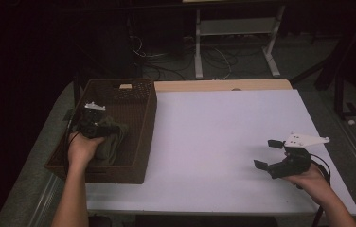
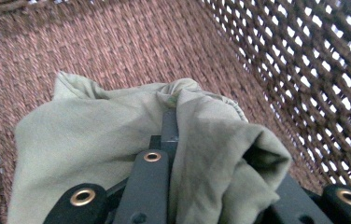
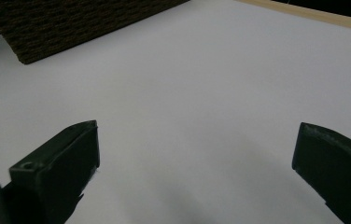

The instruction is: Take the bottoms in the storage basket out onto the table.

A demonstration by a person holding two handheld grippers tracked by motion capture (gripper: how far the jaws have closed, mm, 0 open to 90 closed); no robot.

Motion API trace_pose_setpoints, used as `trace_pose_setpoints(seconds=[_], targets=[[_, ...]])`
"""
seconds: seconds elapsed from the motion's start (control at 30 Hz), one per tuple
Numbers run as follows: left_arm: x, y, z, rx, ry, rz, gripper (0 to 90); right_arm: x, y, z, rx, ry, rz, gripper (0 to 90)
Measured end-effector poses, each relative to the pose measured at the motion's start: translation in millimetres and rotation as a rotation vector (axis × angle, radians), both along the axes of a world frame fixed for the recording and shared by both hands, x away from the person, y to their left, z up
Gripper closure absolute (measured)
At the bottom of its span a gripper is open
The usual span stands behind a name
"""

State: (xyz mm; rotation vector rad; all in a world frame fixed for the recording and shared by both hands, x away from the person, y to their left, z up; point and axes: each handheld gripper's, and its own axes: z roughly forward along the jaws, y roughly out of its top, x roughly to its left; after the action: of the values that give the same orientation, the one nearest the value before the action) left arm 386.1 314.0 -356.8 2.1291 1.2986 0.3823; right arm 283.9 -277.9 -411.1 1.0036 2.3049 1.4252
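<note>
Olive-green cloth (image 2: 94,140) lies bunched inside the woven basket (image 1: 140,137) at the tabletop's (image 1: 223,142) left edge, pinched in the left tongs (image 1: 101,128) — soft, light, likely to sag, best gripped at a thick fold. Right tongs (image 1: 267,154) hover spread near the right edge.

Olive cloth (image 2: 94,154) folds hide left gripper (image 2: 211,154) fingertips; cloth cut off at bottom edge.

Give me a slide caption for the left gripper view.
Left gripper pinching an olive-green cloth inside the brown woven basket.
</note>
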Motion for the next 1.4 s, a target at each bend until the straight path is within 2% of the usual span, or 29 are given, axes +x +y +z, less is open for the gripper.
trace_pose_setpoints(seconds=[0.3, 0.53, 0.87, 1.03, 1.4], targets=[[-2.1, 6.3, 10.9, -0.057, -0.068, 0.005, 78.0, -0.4, -0.7, -0.5, 0.003, 0.003, -0.003, 0.7], [-6.1, 11.5, 26.0, -0.087, -0.15, 0.012, 78.1, -0.8, -0.8, -0.5, 0.004, 0.004, -0.004, 0.7], [-8.0, 14.7, 47.0, -0.128, -0.235, -0.002, 78.1, -0.4, -2.0, -0.1, 0.012, 0.007, -0.009, 0.7], [-4.2, 13.3, 56.1, -0.152, -0.256, -0.008, 78.1, -1.0, -2.6, 0.5, 0.017, 0.003, -0.011, 0.7], [0.6, 1.4, 77.8, -0.21, -0.286, -0.065, 78.0, -1.5, -1.8, 0.3, 0.015, 0.002, -0.007, 0.7]])
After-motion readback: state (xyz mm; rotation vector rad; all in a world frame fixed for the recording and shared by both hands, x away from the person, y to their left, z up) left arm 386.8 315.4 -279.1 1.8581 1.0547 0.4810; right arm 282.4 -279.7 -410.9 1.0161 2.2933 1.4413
